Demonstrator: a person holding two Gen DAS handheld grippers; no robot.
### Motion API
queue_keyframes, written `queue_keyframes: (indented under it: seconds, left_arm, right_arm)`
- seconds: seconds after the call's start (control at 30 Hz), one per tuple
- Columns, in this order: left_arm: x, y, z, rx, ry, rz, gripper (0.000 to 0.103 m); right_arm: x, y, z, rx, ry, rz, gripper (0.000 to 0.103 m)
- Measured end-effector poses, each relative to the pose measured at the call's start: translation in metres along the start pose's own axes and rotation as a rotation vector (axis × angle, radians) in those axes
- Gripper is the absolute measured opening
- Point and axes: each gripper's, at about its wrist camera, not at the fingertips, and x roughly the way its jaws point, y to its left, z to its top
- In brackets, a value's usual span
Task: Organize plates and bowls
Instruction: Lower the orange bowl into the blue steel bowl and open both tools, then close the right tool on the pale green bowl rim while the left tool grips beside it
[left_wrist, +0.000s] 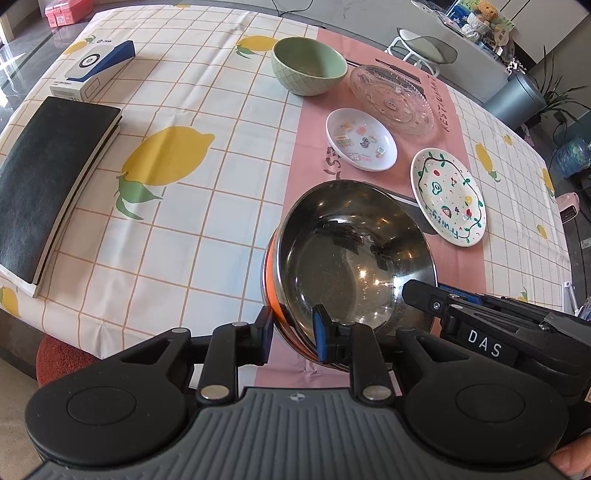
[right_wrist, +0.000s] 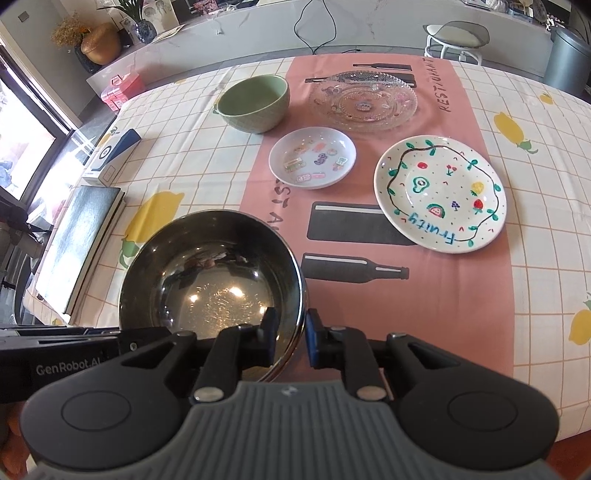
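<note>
Lemon-printed cloth with a pink "restaurant" runner covers the counter (right_wrist: 480, 110), and the crockery sits along that runner. Taking the steel bowl (right_wrist: 210, 273) as the landmark: it is at the near edge of the counter, tilted in the left wrist view and seemingly lifted off the cloth — both tongs have it by the rim. The left tongs (left_wrist: 293, 334) are clenched on the near-left wall, one pad inside and one against the orange outer band. The right tongs (right_wrist: 291, 338) straddle the near-right rim, one pad inside and one outside; they look clamped, though contact on the outer pad is hard to confirm.

Beyond the steel bowl lies the small white dish (right_wrist: 312, 157) with stickers, and beyond that the clear glass plate (right_wrist: 364, 101). The green bowl (right_wrist: 255, 101) stands far beyond and a little left. The "Fruity" painted plate (right_wrist: 439, 194) rests beyond and to the right. A dark notebook (left_wrist: 48, 199) and a white-and-blue box (left_wrist: 98, 68) lie off to the left.

By my judgement the steel bowl is light, rigid and slick — a thin rim pinch can swivel, so two opposed grips suit it. The glass plate is the fragile one; its low edge offers little to hold.
</note>
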Motion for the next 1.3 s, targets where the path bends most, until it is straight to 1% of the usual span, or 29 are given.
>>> queue_keyframes:
  seconds: [0.07,0.13,0.17,0.2,0.23,0.3,0.33,0.43,0.5,0.67,0.77,0.87,0.93,1.13,1.3]
  left_arm:
    - [-0.001,0.001,0.0,-0.002,-0.002,-0.01,0.026]
    - [-0.002,0.003,0.0,-0.009,-0.006,-0.025,0.03]
    - [-0.003,0.004,0.001,-0.016,-0.01,-0.034,0.033]
    - [-0.005,0.005,0.0,-0.022,-0.021,-0.041,0.038]
    - [-0.007,0.005,0.0,-0.022,-0.035,-0.044,0.041]
    - [-0.013,0.003,0.001,-0.01,-0.071,-0.047,0.051]
    - [-0.016,0.002,0.001,-0.006,-0.086,-0.047,0.053]
    - [-0.026,-0.002,0.002,0.005,-0.138,-0.052,0.054]
    - [-0.032,-0.004,0.002,0.001,-0.172,-0.08,0.055]
    - [-0.04,-0.01,0.007,0.002,-0.224,-0.197,0.058]
    - [-0.041,-0.012,0.013,0.009,-0.258,-0.223,0.058]
    - [-0.041,-0.01,0.024,0.008,-0.285,-0.222,0.058]
    - [-0.039,-0.007,0.034,0.003,-0.29,-0.214,0.058]
    - [-0.031,0.0,0.063,0.022,-0.282,-0.165,0.058]
    - [-0.021,0.005,0.086,0.039,-0.262,-0.124,0.058]
  right_arm:
    - [0.0,0.001,-0.001,-0.004,-0.007,-0.001,0.02]
    - [-0.002,0.001,-0.001,-0.006,-0.021,-0.007,0.029]
    - [-0.004,0.0,-0.001,-0.006,-0.031,-0.008,0.031]
    - [-0.006,0.0,-0.001,-0.005,-0.04,-0.008,0.036]
    - [-0.009,-0.001,0.0,-0.003,-0.048,-0.007,0.04]
    - [-0.013,-0.004,0.001,0.003,-0.062,-0.007,0.044]
    - [-0.015,-0.005,0.001,0.007,-0.068,-0.006,0.048]
    - [-0.023,-0.011,0.002,0.023,-0.094,-0.001,0.053]
    - [-0.028,-0.016,0.002,0.039,-0.109,0.005,0.054]
    - [-0.041,-0.037,0.004,0.106,-0.157,0.039,0.055]
    - [-0.049,-0.053,0.006,0.151,-0.199,0.049,0.055]
    - [-0.054,-0.065,0.009,0.176,-0.244,0.047,0.056]
    - [-0.053,-0.07,0.014,0.183,-0.254,0.041,0.058]
    - [-0.041,-0.072,0.037,0.17,-0.237,0.024,0.059]
    - [-0.023,-0.063,0.062,0.121,-0.208,-0.002,0.059]
